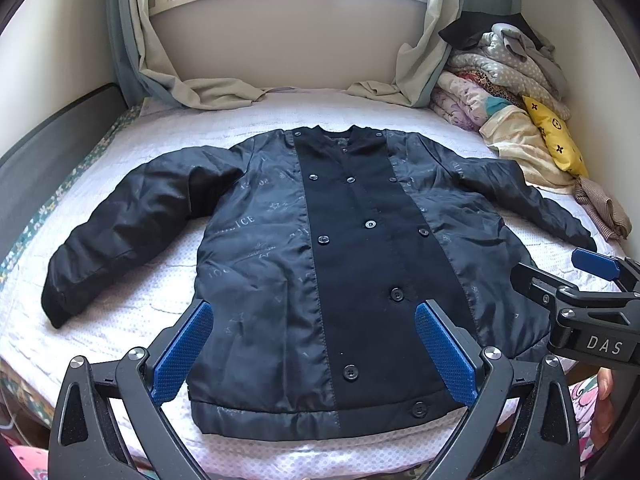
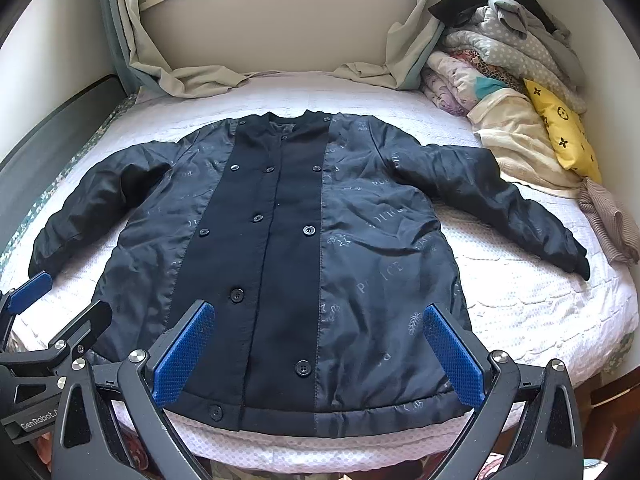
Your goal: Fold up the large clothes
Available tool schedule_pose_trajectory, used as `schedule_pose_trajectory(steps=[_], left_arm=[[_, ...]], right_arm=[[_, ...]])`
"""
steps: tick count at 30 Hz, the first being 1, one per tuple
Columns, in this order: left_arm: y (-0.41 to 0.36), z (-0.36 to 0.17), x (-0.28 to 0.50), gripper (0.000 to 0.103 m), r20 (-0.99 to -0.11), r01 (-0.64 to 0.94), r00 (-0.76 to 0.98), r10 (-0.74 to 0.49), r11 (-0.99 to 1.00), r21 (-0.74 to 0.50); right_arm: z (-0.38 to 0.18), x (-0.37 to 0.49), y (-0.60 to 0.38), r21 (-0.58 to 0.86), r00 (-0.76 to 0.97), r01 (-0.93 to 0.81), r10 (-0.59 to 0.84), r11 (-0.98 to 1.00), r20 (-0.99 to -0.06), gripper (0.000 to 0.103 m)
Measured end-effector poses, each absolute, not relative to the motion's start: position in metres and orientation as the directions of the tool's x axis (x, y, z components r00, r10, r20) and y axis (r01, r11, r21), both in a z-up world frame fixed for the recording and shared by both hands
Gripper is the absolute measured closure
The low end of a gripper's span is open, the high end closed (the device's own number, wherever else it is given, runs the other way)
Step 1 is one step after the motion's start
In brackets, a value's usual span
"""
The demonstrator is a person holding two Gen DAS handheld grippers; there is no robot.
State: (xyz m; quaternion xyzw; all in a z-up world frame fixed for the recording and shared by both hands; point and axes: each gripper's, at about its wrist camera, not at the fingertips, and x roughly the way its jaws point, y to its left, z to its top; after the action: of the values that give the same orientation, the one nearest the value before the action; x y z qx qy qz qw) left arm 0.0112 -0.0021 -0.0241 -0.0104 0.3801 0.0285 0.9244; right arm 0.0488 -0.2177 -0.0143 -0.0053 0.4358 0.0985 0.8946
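Observation:
A large dark navy jacket (image 1: 360, 240) (image 2: 280, 240) lies flat and front up on the white bed (image 1: 140, 308) (image 2: 540, 312). It is buttoned, with its collar toward the window and its hem at the near edge. Both sleeves spread outward, the left sleeve (image 1: 120, 232) and the right sleeve (image 1: 520, 196). My left gripper (image 1: 316, 344) hovers open over the hem, blue pads (image 1: 184, 354) wide apart, holding nothing. My right gripper (image 2: 320, 344) is likewise open above the hem on the jacket's right half. Each gripper shows in the other's view: right gripper (image 1: 560, 270), left gripper (image 2: 60, 306).
A pile of folded bedding and clothes (image 1: 500, 80) with a yellow pillow (image 1: 556, 136) fills the bed's far right corner. Curtain ends (image 1: 192, 88) drape onto the mattress under the window. A dark bed rail (image 1: 48, 152) runs along the left. A hand (image 1: 604, 384) shows at the right.

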Motion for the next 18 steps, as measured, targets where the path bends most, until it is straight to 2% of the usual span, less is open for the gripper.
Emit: schedule_pose_trajectory(steps=[18], left_arm=[[-0.0043,-0.0256,0.0111,0.001,-0.704,-0.056,0.709,0.045,0.998,0.007]], right_arm=[[-0.0146,0.0484,-0.2185,0.080,0.601,-0.182,0.176,0.980,-0.779,0.000]])
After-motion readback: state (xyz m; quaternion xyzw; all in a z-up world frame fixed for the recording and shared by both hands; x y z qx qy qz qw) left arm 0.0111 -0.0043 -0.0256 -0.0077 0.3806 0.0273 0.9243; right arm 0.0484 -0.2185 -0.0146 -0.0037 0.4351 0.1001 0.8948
